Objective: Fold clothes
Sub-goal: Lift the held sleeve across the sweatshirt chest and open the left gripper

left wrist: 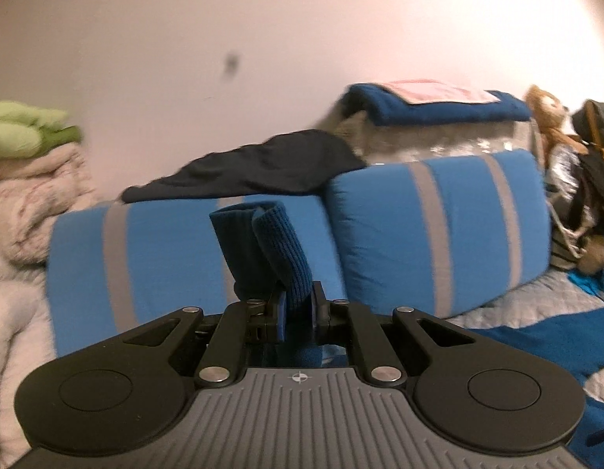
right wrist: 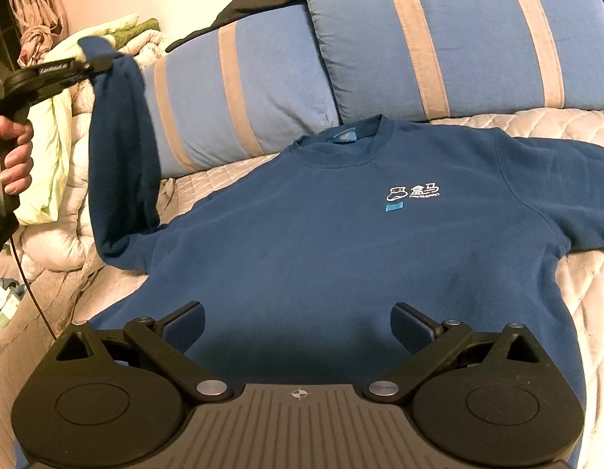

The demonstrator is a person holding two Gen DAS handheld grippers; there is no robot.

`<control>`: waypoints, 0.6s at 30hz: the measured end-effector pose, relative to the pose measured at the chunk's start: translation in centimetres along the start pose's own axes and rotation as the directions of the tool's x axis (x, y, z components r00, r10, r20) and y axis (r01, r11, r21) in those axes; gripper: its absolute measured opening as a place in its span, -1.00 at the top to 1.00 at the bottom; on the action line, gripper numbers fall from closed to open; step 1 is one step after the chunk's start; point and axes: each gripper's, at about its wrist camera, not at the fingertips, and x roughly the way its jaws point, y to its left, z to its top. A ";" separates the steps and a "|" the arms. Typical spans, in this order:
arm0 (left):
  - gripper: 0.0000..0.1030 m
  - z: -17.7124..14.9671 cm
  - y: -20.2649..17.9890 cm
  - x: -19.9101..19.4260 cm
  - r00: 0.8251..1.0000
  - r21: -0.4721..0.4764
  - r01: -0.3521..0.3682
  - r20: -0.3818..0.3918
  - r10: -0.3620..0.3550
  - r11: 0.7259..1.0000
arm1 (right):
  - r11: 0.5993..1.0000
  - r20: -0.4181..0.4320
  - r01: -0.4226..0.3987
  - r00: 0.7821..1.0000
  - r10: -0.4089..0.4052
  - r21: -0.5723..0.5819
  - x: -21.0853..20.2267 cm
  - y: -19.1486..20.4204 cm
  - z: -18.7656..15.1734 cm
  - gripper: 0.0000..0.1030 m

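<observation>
Blue sweatshirt (right wrist: 341, 258) spread front-up on quilted bedspread (right wrist: 536, 125) below striped pillows (right wrist: 438, 39); left gripper (left wrist: 298, 308) clamped on ribbed cuff (left wrist: 278, 246), sleeve raised, presumably for folding inward; right gripper (right wrist: 298, 328) spread wide, empty, over hem.

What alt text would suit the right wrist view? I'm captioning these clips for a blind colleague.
A blue sweatshirt lies face up on a quilted bed, with the open right gripper hovering over its lower part. At left, the left gripper lifts one sleeve by its cuff. Two blue striped pillows lie behind.
</observation>
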 end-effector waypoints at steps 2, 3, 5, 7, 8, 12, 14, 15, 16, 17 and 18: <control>0.78 0.1 -1.8 -0.1 0.999 0.021 0.048 -0.003 -0.048 0.999 | 1.000 0.003 0.001 1.000 -0.001 0.005 0.0 -0.1 0.0 -0.96; 0.77 0.0 -2.7 -0.1 0.997 0.027 0.076 -0.009 -0.076 0.997 | 1.000 0.005 0.003 1.000 -0.003 0.004 -0.1 -0.1 0.0 -0.96; 0.76 -0.1 -4.4 -0.2 0.991 0.037 0.132 -0.021 -0.131 0.991 | 1.000 0.007 0.008 1.000 -0.008 -0.007 -0.1 0.1 -0.1 -0.96; 0.69 -0.2 -6.1 -0.2 0.982 0.047 0.188 -0.033 -0.186 0.981 | 1.000 0.006 0.014 1.000 -0.014 -0.019 -0.1 0.2 -0.1 -0.96; 0.68 -0.2 -7.0 -0.3 0.976 0.052 0.216 -0.039 -0.214 0.975 | 1.000 0.006 0.016 1.000 -0.015 -0.022 -0.1 0.3 -0.1 -0.96; 0.47 -0.4 -10.4 -0.4 0.945 0.069 0.325 -0.066 -0.320 0.943 | 1.000 0.009 0.021 1.000 -0.021 -0.013 -0.3 0.0 -0.1 -0.96; 0.34 -0.5 -11.9 -0.5 0.926 0.073 0.374 -0.079 -0.369 0.924 | 1.000 0.012 0.026 1.000 -0.026 -0.015 -0.4 0.1 -0.2 -0.96; 0.22 -0.5 -11.6 -0.7 0.923 0.061 0.380 -0.082 -0.375 0.923 | 0.999 0.013 0.029 1.000 -0.029 -0.018 -0.4 0.1 -0.2 -0.96; 0.15 -0.5 -11.3 -0.9 0.926 0.060 0.374 -0.085 -0.368 0.926 | 0.999 0.014 0.032 0.999 -0.032 -0.020 -0.4 0.2 -0.2 -0.96; 0.13 -0.7 -10.8 -1.1 0.931 0.062 0.360 -0.088 -0.354 0.931 | 0.999 0.013 0.034 0.999 -0.034 -0.025 -0.4 0.3 -0.2 -0.96; 0.09 -0.9 -10.3 -1.4 0.936 0.065 0.347 -0.091 -0.340 0.936 | 0.999 0.011 0.036 0.999 -0.036 -0.030 -0.3 0.4 -0.2 -0.96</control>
